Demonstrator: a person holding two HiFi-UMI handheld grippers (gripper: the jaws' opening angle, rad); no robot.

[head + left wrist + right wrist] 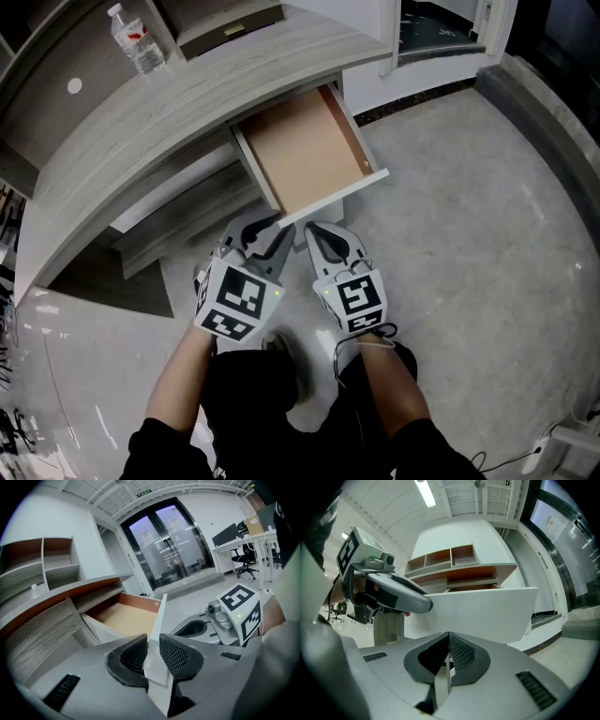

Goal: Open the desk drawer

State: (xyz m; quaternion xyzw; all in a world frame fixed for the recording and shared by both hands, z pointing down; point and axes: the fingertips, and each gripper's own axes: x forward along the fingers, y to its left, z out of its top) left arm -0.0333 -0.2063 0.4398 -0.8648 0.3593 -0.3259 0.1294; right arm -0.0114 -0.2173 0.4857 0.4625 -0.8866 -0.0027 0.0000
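The desk drawer (309, 150) stands pulled out, its bare brown bottom showing and its white front panel (349, 190) toward me. My left gripper (270, 236) is on that panel's left end. In the left gripper view the panel's edge (159, 616) runs up between the jaws of the left gripper (153, 651), and the ribbed pads (174, 657) lie against both its faces. My right gripper (323, 239) hangs just in front of the panel, beside the left one, and holds nothing. In the right gripper view the right gripper (449, 644) has its jaws together, with the panel (487, 613) ahead.
A plastic water bottle (136, 39) stands on the curved grey desk top (141, 122). Shelves (56, 564) rise at the desk's back. Glass double doors (173, 541) and an office chair (244, 559) lie beyond. Polished stone floor (469, 244) spreads to the right of the drawer.
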